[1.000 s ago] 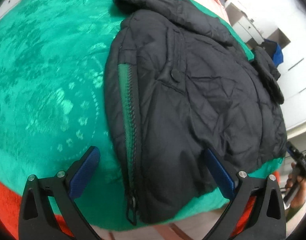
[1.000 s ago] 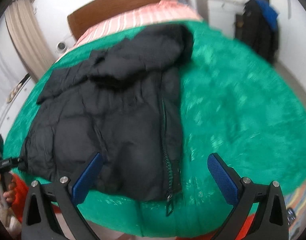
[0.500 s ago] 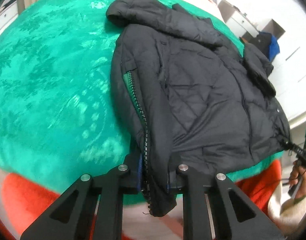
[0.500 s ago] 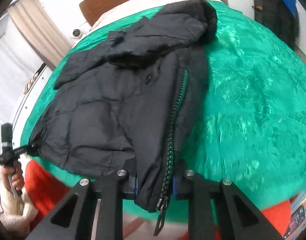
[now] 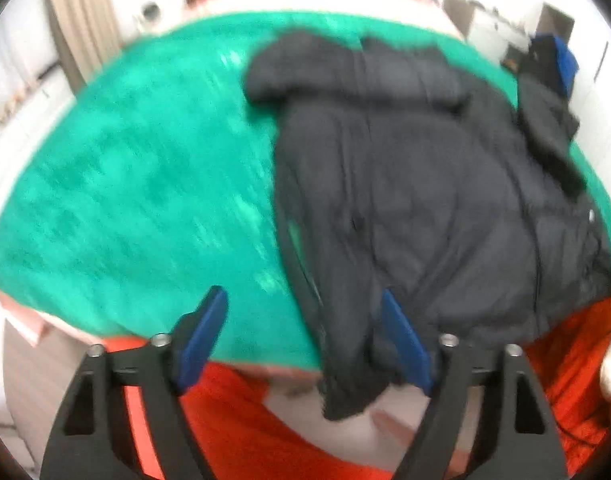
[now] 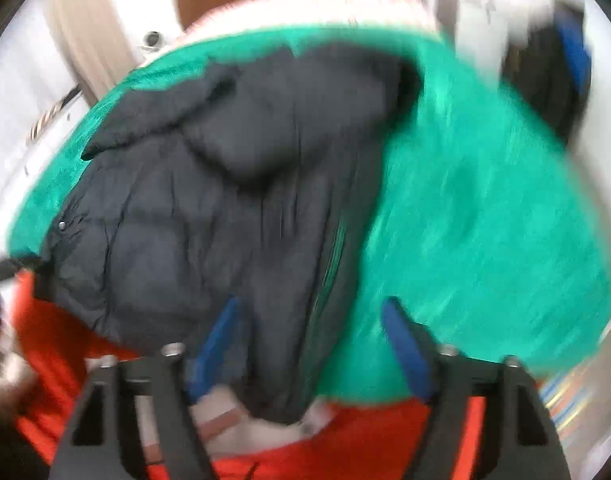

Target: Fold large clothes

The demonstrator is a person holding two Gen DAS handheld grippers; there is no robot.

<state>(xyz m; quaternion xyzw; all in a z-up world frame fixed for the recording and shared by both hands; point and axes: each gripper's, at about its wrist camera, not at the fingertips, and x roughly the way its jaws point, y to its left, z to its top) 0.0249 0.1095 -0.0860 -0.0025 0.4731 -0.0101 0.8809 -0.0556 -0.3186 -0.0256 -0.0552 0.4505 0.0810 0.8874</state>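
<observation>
Black quilted puffer jacket (image 5: 425,200) lies spread on green plush bed blanket (image 5: 137,184), hem corner drooping over near edge. Both frames blurred.

Left gripper (image 5: 305,338): jaws spread wide, grasping nothing; jacket's hem corner hangs between blue pads (image 5: 405,344).

Right gripper (image 6: 311,344): jaws likewise wide apart, released; jacket's zipper edge (image 6: 329,264) lies between fingers.
</observation>
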